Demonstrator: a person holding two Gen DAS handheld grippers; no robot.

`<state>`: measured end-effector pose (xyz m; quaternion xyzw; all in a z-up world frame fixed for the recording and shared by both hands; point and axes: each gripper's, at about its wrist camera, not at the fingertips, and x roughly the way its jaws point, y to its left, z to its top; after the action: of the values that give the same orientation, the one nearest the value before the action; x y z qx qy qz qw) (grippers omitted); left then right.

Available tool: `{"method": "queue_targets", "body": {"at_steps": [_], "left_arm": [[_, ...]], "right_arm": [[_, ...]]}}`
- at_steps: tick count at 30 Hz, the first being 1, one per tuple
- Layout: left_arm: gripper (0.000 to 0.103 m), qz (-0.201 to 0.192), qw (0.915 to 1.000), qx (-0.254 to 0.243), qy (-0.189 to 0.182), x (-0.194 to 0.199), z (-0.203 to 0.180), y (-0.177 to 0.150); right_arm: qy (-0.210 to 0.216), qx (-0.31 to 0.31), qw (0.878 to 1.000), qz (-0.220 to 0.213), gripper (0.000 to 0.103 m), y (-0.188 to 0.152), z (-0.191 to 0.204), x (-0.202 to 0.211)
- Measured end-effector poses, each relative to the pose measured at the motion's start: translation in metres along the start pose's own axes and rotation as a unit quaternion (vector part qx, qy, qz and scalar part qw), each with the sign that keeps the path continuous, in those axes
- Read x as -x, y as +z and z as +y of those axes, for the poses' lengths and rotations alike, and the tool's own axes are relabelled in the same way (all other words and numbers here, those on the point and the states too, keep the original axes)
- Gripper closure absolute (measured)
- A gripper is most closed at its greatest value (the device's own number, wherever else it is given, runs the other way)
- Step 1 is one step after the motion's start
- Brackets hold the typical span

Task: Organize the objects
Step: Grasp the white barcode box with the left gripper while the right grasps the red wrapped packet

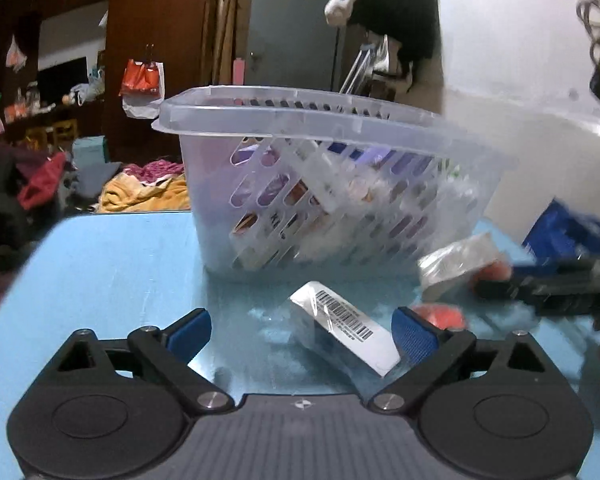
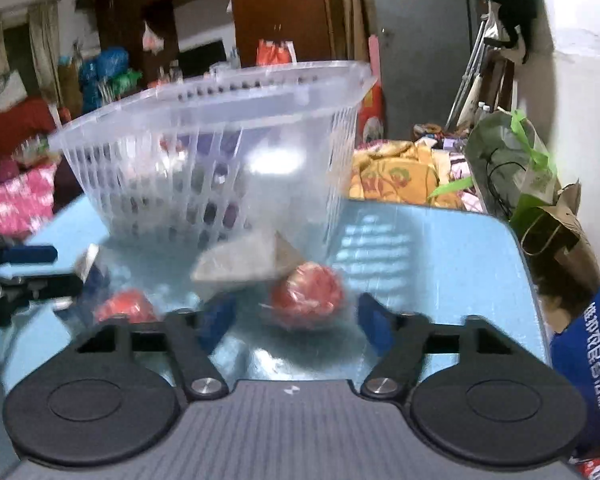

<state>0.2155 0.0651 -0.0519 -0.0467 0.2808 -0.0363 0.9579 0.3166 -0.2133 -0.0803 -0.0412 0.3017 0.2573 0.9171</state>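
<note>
A clear perforated plastic basket (image 1: pixel 332 184) (image 2: pixel 220 160) stands on the blue table (image 1: pixel 112 272) (image 2: pixel 440 264) with several packets inside. My left gripper (image 1: pixel 302 334) is open, its blue pads either side of a clear-wrapped box with a barcode label (image 1: pixel 346 328) lying on the table. My right gripper (image 2: pixel 296 322) is open around a red wrapped ball (image 2: pixel 306 294). A second red ball (image 2: pixel 126 306) (image 1: pixel 440 316) lies to its left. A grey wrapped packet (image 2: pixel 244 264) (image 1: pixel 456 264) lies in front of the basket.
The right gripper shows in the left wrist view (image 1: pixel 548 280); the left gripper shows in the right wrist view (image 2: pixel 24 280). A blue printed bag (image 2: pixel 588 360) and a brown paper bag (image 2: pixel 560 248) stand off the table's right edge. Clothes piles lie beyond the table.
</note>
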Motion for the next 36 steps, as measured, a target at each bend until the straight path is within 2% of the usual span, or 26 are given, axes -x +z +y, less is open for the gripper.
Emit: {"method": "queue_targets", "body": {"at_steps": [3, 6, 11, 12, 16, 18, 21, 22, 24, 29, 36], "left_arm": [[0.004, -0.002, 0.9997, 0.022, -0.005, -0.002, 0.005, -0.004], [0.005, -0.004, 0.9995, 0.029, -0.005, -0.002, 0.003, -0.005], [0.005, 0.004, 0.9993, 0.032, -0.017, -0.008, -0.01, -0.003], [0.005, 0.005, 0.9993, 0.033, -0.015, -0.009, -0.012, -0.002], [0.006, 0.016, 0.9992, 0.034, -0.011, -0.018, -0.016, -0.001], [0.022, 0.029, 0.9992, 0.025, 0.009, -0.02, -0.016, -0.003], [0.039, 0.027, 0.999, -0.002, 0.035, -0.013, -0.018, -0.008], [0.043, 0.025, 0.9991, -0.008, 0.032, -0.01, -0.017, -0.009], [0.066, 0.019, 0.9997, -0.005, 0.013, -0.007, -0.013, -0.011], [0.067, -0.007, 0.9986, 0.048, -0.021, 0.001, 0.007, -0.013], [0.067, -0.054, 0.9971, 0.034, -0.042, 0.014, -0.001, -0.015]], "right_arm": [[0.007, -0.007, 1.0, -0.011, 0.051, -0.011, -0.001, 0.012], [0.008, -0.024, 0.999, -0.042, 0.051, -0.025, -0.003, 0.037], [0.049, -0.054, 0.995, -0.075, 0.051, -0.041, 0.007, 0.057], [0.056, -0.051, 0.993, -0.089, 0.051, -0.041, 0.012, 0.062], [0.059, -0.023, 0.994, -0.085, 0.051, -0.041, 0.03, 0.061], [0.062, -0.024, 0.994, -0.087, 0.051, -0.043, 0.033, 0.058], [0.065, -0.034, 0.993, -0.088, 0.051, -0.05, 0.031, 0.055], [0.07, -0.041, 0.992, -0.092, 0.051, -0.05, 0.028, 0.056], [0.073, -0.047, 0.991, -0.101, 0.051, -0.05, 0.025, 0.058], [0.072, -0.054, 0.99, -0.111, 0.051, -0.053, 0.025, 0.06], [0.072, -0.065, 0.988, -0.124, 0.051, -0.058, 0.022, 0.063]]}}
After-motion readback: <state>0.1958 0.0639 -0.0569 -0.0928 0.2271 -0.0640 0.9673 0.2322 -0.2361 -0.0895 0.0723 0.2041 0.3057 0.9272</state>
